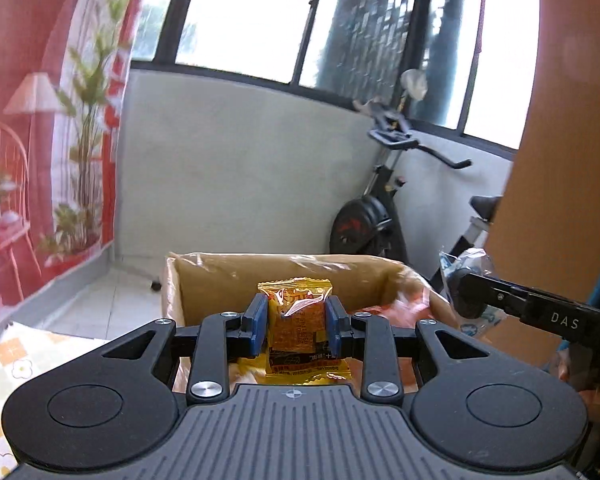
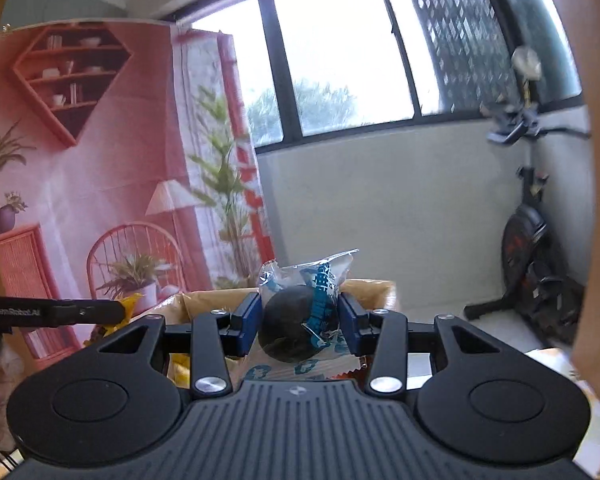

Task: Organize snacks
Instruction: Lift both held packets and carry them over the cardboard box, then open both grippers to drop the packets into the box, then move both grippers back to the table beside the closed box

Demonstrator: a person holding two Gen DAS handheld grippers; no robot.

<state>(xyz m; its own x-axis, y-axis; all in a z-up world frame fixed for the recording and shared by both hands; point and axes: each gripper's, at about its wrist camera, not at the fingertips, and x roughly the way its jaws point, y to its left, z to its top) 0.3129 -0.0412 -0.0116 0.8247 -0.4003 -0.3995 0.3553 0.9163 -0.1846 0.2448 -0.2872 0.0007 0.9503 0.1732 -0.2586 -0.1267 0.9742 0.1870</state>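
Left wrist view: the left gripper (image 1: 296, 322) has its blue fingers (image 1: 256, 320) clamped on an orange packet (image 1: 296, 320), held upright by its middle, above an open cardboard box (image 1: 204, 276) with more snack wrappers inside. At the right edge, the right gripper's black arm reaches in with a clear bag. Right wrist view: the right gripper (image 2: 299, 322) has its fingers (image 2: 246, 322) closed on a clear blue-printed bag (image 2: 320, 292) holding a dark round snack (image 2: 288, 328), which bulges between the pads. The same box (image 2: 204, 300) sits just beyond and below, and the left gripper's arm enters from the left. Behind both are a pink printed backdrop (image 2: 100, 168), a window (image 2: 340, 60) and an exercise bike (image 2: 536, 240). A patterned cloth on the tabletop (image 1: 28, 356) shows at the lower left. Both snacks look lifted clear of the box, likely on their way to be sorted. Risks, as a judgement: the round snack could roll or squirt out of its slippery bag if the grip loosens or the hand tilts; the thin orange packet could slide down through the pads; and the two grippers are near each other, so a careless swing could knock one snack loose.
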